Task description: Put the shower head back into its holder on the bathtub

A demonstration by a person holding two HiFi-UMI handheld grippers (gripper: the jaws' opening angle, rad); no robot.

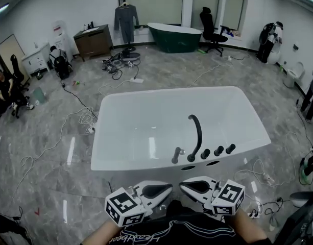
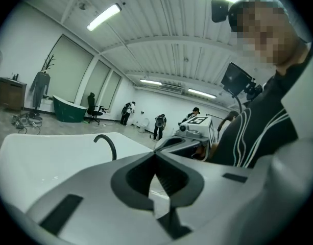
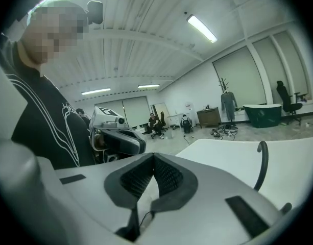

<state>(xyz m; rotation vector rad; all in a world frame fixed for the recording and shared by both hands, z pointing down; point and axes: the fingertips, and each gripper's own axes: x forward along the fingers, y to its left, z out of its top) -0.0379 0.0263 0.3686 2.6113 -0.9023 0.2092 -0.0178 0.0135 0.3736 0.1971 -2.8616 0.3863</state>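
A white bathtub [image 1: 146,160] fills the middle of the head view. On its near rim stand a curved black spout [image 1: 197,134], three black knobs [image 1: 218,150] and, left of the spout, a dark hand shower [image 1: 176,155] upright at the rim. My left gripper [image 1: 170,188] and right gripper [image 1: 182,185] are held close to my body below the rim, tips facing each other and almost meeting. Both are shut with nothing between the jaws. The left gripper view shows its shut jaws, the tub [image 2: 39,160] and spout [image 2: 106,143]. The right gripper view shows the spout [image 3: 262,162].
Loose cables [image 1: 118,65] lie on the marble floor behind the tub and at its right [image 1: 263,177]. A green bathtub [image 1: 174,37], an office chair [image 1: 211,29] and a wooden cabinet [image 1: 93,41] stand at the far wall. People are at the room's edges.
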